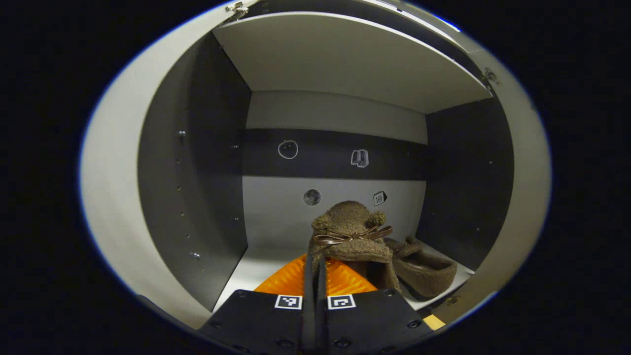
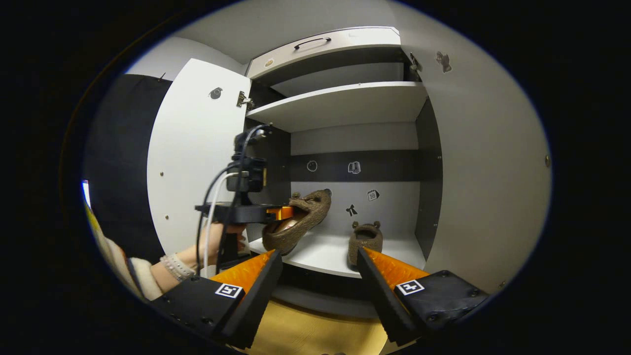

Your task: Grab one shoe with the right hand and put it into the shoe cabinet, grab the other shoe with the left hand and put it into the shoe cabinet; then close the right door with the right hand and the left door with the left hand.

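Note:
My left gripper (image 1: 315,268) is shut on a brown fuzzy shoe (image 1: 352,231) with a bow, holding it just inside the open shoe cabinet (image 1: 197,187), above its white bottom shelf (image 1: 263,266). The other brown shoe (image 1: 426,276) rests on that shelf to the right. In the right gripper view the held shoe (image 2: 298,219) tilts toe-up, its heel low by the shelf's front edge, with the left gripper (image 2: 281,213) clamped on its rim. The second shoe (image 2: 366,239) stands on the shelf (image 2: 320,256). My right gripper (image 2: 318,259) is open in front of the cabinet, holding nothing.
Both cabinet doors stand open: the left door (image 2: 197,158) and the right door (image 2: 488,172). An upper shelf (image 2: 340,101) spans the cabinet, with a drawer (image 2: 320,44) above it. A person's hand (image 2: 212,249) and sleeve hold the left gripper. Wooden floor (image 2: 305,330) lies below.

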